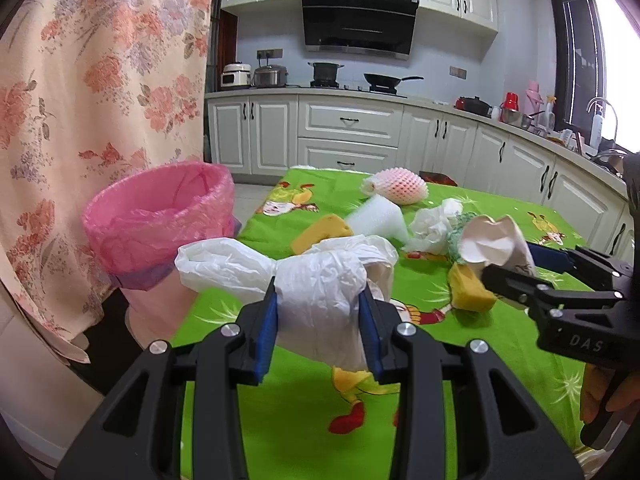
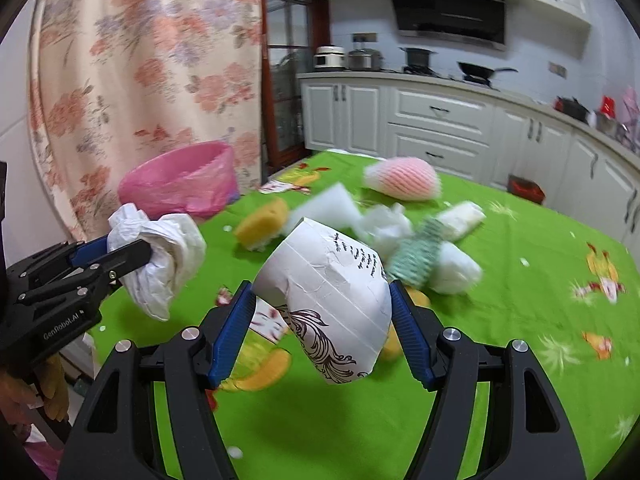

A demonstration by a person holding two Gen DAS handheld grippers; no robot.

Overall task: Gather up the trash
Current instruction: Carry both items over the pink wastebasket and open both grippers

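My left gripper [image 1: 320, 312] is shut on a crumpled white plastic bag [image 1: 316, 280], held above the green tablecloth [image 1: 480, 340]. From the right wrist view that gripper [image 2: 136, 256] shows at the left with the bag [image 2: 168, 256] bulging out of it. A crushed white paper cup [image 2: 332, 300] with dark print sits squeezed between the blue pads of my right gripper [image 2: 324, 320]. The left wrist view shows this gripper [image 1: 516, 264] at the right with the cup [image 1: 492, 240]. A bin lined with a pink bag [image 1: 160, 224] stands open just off the table's left edge.
Loose trash lies mid-table: yellow sponges [image 1: 324, 228], a white foam block [image 1: 376, 216], crumpled tissue [image 1: 432, 224], a green net [image 2: 416, 256], a pink foam fruit net [image 1: 400, 188]. A floral curtain [image 1: 100, 100] hangs behind the bin. Kitchen counters [image 1: 348, 128] run along the back.
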